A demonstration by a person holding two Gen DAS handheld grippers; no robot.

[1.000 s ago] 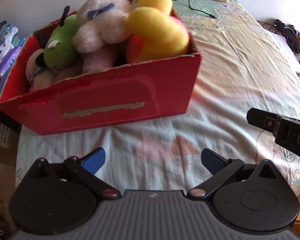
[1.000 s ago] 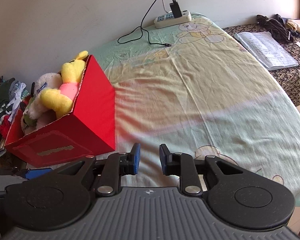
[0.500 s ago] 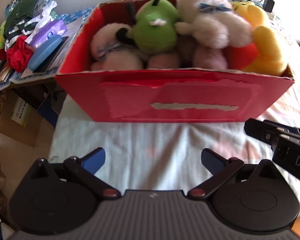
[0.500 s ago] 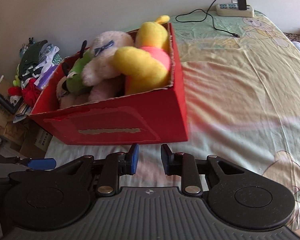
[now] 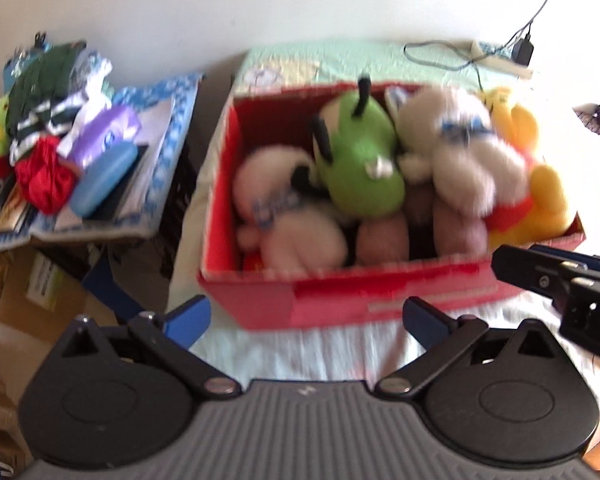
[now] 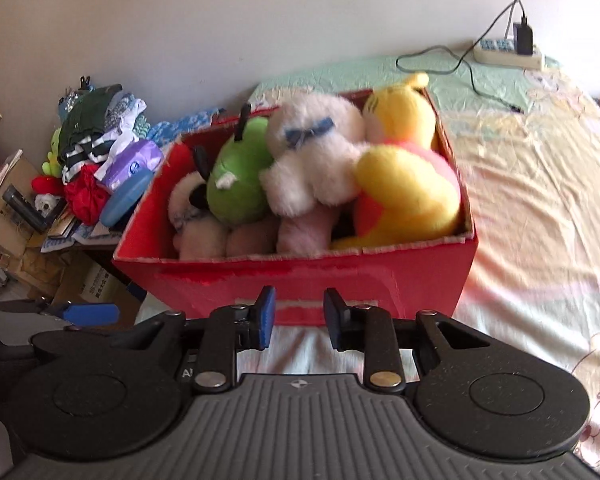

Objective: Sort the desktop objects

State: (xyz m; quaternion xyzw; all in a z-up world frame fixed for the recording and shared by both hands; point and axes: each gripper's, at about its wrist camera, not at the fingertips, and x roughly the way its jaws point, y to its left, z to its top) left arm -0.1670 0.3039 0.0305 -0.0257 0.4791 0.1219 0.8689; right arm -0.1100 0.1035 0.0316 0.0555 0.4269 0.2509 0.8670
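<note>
A red cardboard box [image 5: 340,296] [image 6: 300,280] stands on the bed, full of plush toys: a green one [image 5: 360,168] [image 6: 240,176], a white bear with a blue bow [image 5: 468,152] [image 6: 316,152], a yellow duck [image 5: 540,184] [image 6: 408,188] and pale pink ones [image 5: 300,236]. My left gripper [image 5: 306,318] is open and empty, just in front of the box's near wall. My right gripper [image 6: 299,314] is nearly closed with a small gap, empty, close to the same wall; it also shows at the right of the left wrist view [image 5: 560,280].
A cluttered side table [image 5: 68,168] [image 6: 100,168] with clothes, a purple pack and a blue case stands left of the box. Cardboard boxes [image 5: 40,292] lie below it. A power strip with cables [image 6: 508,52] lies at the bed's far end. The bedsheet [image 6: 540,200] stretches right.
Both views have swung left and risen, so the box sits centred and its inside shows from above. The side table has come into view. Both grippers' jaw widths are unchanged.
</note>
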